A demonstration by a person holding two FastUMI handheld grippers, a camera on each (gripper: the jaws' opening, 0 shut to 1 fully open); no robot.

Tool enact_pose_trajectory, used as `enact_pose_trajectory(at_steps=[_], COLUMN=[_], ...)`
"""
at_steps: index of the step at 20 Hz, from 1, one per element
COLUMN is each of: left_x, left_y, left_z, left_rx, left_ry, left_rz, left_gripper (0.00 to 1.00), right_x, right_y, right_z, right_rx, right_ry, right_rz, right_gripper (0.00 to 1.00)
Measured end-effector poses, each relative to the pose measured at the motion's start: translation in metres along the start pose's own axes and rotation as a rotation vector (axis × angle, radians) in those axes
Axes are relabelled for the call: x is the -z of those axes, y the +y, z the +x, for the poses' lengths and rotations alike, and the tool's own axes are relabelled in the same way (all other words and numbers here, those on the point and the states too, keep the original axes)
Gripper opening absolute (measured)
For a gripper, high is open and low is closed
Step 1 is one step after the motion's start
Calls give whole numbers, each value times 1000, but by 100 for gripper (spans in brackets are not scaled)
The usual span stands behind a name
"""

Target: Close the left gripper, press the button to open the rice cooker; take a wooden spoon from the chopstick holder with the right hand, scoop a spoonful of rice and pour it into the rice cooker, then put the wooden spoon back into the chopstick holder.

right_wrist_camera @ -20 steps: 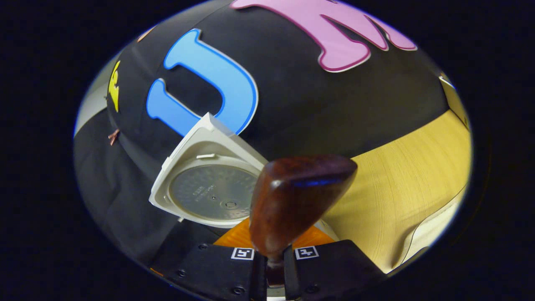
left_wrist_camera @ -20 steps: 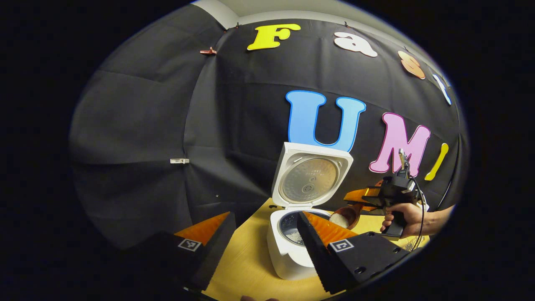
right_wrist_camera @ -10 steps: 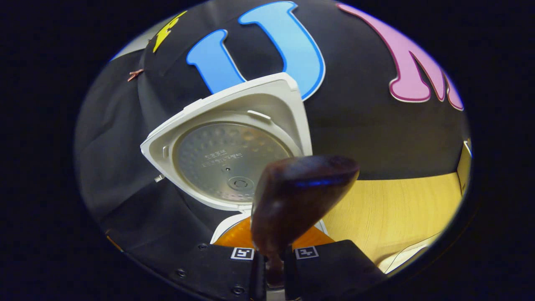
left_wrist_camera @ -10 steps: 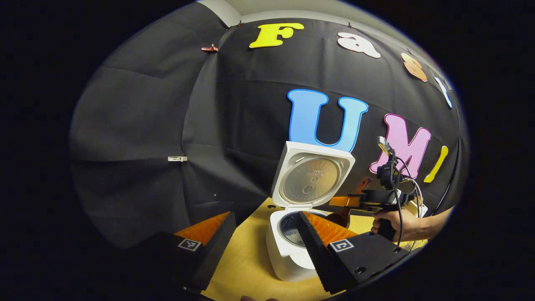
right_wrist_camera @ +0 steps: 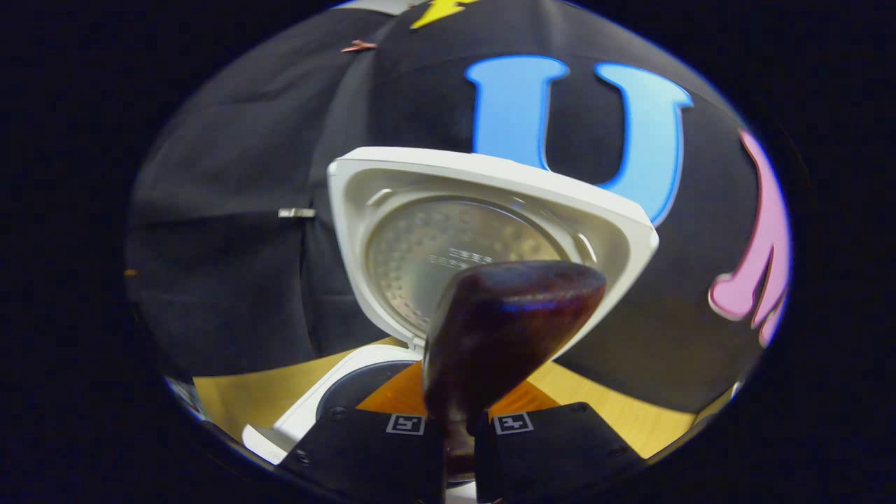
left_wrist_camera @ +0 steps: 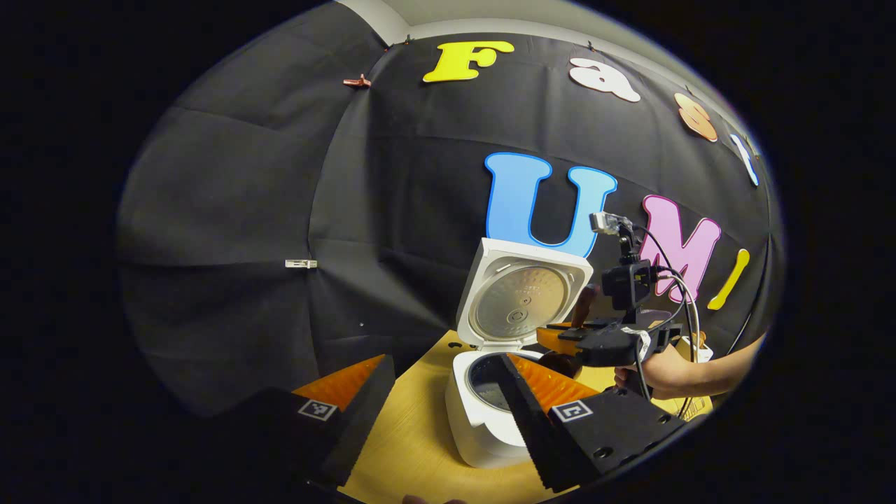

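The white rice cooker [left_wrist_camera: 483, 423] stands on the table with its lid [left_wrist_camera: 521, 294] raised upright. My left gripper [left_wrist_camera: 444, 358] hangs open in front of it, holding nothing. To the cooker's right a hand [left_wrist_camera: 665, 374] holds my right gripper [left_wrist_camera: 560, 343], shut on the dark wooden spoon [left_wrist_camera: 560, 362], whose bowl is at the pot's right rim. In the right gripper view the spoon's bowl [right_wrist_camera: 511, 329] stands up from my right gripper [right_wrist_camera: 455, 413], its rounded back toward the camera, in front of the lid [right_wrist_camera: 490, 231]. Below it is the dark pot opening [right_wrist_camera: 350, 388]. The bowl's inside is hidden.
The cooker stands on a light wooden tabletop [left_wrist_camera: 413, 441]. A cable [left_wrist_camera: 689, 301] loops from the right gripper's camera mount. A white object [left_wrist_camera: 702, 346] sits partly hidden behind the hand at the right.
The right gripper has rolled over and shifted left toward the cooker. The white rice that lay in the spoon's bowl one second ago is no longer visible. My left gripper has barely moved.
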State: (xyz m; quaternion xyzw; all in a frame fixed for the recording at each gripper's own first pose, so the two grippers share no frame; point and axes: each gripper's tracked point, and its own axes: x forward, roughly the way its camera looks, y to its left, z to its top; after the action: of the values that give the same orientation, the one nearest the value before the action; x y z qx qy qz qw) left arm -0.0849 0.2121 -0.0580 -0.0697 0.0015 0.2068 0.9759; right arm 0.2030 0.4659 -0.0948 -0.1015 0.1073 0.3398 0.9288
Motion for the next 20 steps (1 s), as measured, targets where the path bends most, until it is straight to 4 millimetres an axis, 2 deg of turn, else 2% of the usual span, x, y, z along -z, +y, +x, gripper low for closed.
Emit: enact_pose_trajectory(at_steps=[1, 2, 3, 4, 5, 6, 8, 11, 12, 15, 20], left_x=[-1, 0, 0, 1, 0, 0, 0, 1, 0, -1, -2], left_y=[0, 1, 0, 1, 1, 1, 2, 2, 2, 2, 2], left_z=[-2, -3, -4, -5, -7, -6, -7, -8, -9, -10, -13], left_rx=[-3, -6, -8, -8, -8, -9, -11, -11, -10, -13, -20], left_ry=[1, 2, 1, 1, 1, 2, 4, 5, 4, -1, -2], left_rz=[-3, -4, -4, -5, -5, -4, -5, -5, -4, -7, -6], left_gripper=[92, 95, 92, 95, 92, 95, 95, 95, 95, 95, 95], right_x=[-2, -1, 1, 2, 2, 2, -1, -1, -2, 2, 4], right_y=[6, 9, 13, 17, 22, 27, 35, 40, 41, 28, -4], right_z=[1, 0, 1, 0, -1, -4, -8, -9, -9, -4, -6], right_rx=[-9, -9, -13, -19, -27, -36, -47, -52, -61, -57, -75], right_ry=[-6, -6, -4, -2, -6, -14, -39, -51, -40, 5, 53], right_rz=[-49, -91, -136, -184, -234, -289, -382, -416, -376, -145, 470], right_gripper=[20, 21, 20, 20, 20, 20, 20, 20, 20, 20, 20])
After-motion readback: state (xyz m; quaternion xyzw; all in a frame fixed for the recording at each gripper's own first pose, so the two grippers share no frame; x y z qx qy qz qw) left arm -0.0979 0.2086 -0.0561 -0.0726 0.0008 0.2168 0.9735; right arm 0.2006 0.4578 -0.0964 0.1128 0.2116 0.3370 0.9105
